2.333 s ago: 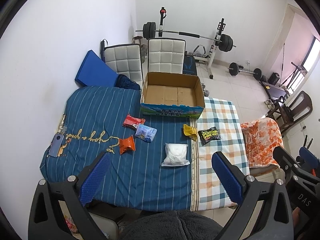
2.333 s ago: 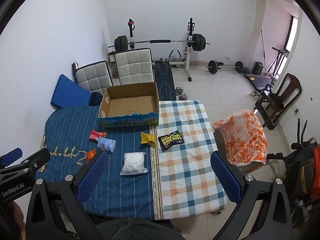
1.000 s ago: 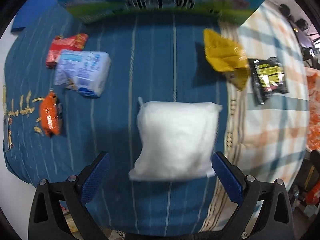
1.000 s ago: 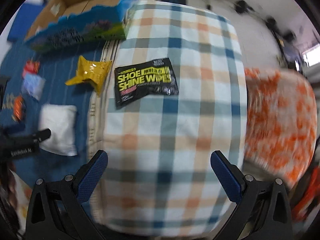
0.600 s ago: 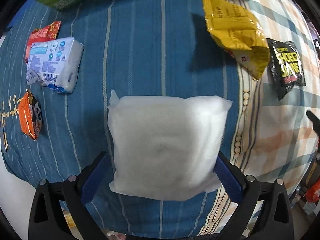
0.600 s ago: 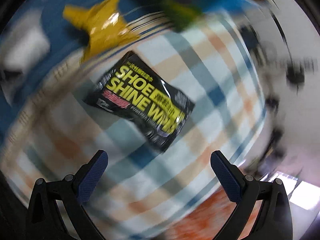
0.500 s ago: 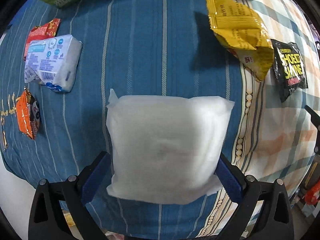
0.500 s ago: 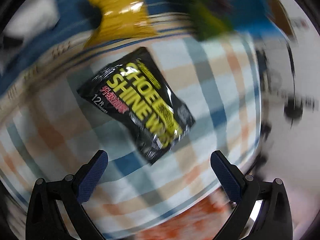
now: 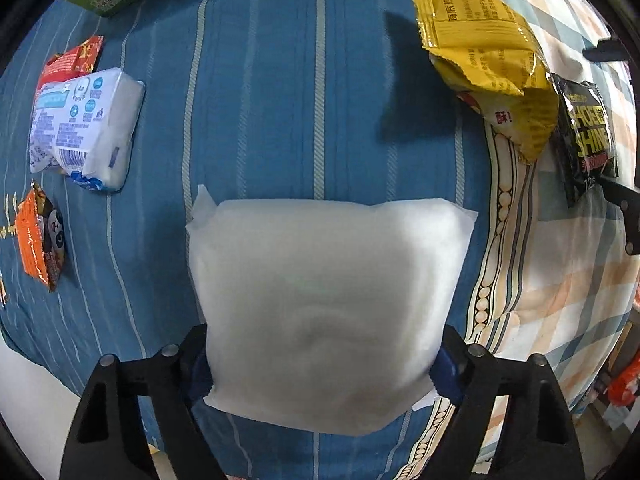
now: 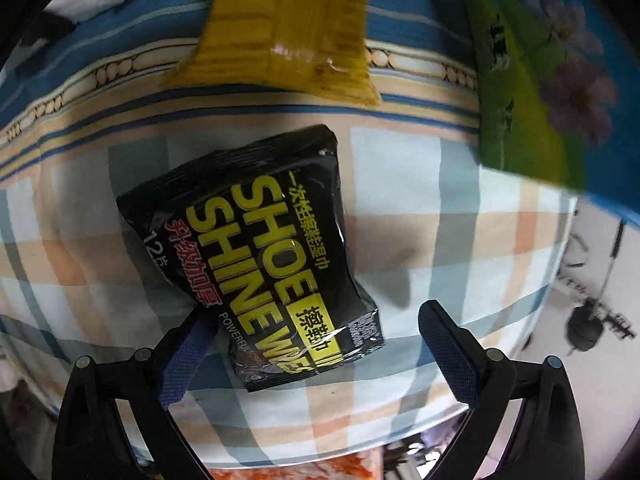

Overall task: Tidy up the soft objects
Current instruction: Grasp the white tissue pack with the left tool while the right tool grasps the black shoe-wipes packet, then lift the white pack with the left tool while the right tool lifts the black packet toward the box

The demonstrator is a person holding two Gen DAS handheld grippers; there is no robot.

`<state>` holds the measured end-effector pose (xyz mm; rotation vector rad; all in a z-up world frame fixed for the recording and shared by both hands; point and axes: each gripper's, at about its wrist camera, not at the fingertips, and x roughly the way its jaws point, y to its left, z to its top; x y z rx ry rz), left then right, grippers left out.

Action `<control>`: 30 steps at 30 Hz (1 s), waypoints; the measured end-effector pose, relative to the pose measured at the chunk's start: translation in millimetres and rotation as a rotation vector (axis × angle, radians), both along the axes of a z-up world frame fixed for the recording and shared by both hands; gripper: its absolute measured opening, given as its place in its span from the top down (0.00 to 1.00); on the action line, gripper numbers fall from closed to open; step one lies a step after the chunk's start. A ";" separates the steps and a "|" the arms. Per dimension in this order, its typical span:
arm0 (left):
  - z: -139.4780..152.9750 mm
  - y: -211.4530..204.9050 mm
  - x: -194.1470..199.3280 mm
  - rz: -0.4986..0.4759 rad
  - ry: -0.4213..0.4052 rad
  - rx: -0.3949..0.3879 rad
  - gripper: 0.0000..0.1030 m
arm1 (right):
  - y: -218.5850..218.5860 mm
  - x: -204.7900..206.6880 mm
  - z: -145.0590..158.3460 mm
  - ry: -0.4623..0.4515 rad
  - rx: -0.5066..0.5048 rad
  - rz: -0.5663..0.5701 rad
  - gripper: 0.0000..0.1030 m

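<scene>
The puffy white plastic-wrapped pack [image 9: 324, 300] hides both blue pads of the left tongs [image 9: 322, 364]; the green printed cardboard box [image 10: 532, 80] is blurred and cut off.

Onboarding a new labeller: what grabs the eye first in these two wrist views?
In the left wrist view, the puffy white plastic-wrapped pack fills the centre on the blue striped cloth, with the left gripper closing around its near end. In the right wrist view, the black shoe shine wipes packet with bold yellow lettering lies on the checked cloth, the closing right gripper straddling it, right pad clear of it.

Home, cloth-covered table [image 9: 256, 80], barbell weight [image 10: 586, 330]
</scene>
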<state>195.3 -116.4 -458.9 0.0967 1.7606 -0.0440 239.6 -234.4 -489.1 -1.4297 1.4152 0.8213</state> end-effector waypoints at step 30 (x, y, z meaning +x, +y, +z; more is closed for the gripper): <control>0.7 108.7 -2.6 -0.094 -0.032 -0.053 0.22 | -176.0 -3.4 67.6 0.203 0.270 -1.670 0.31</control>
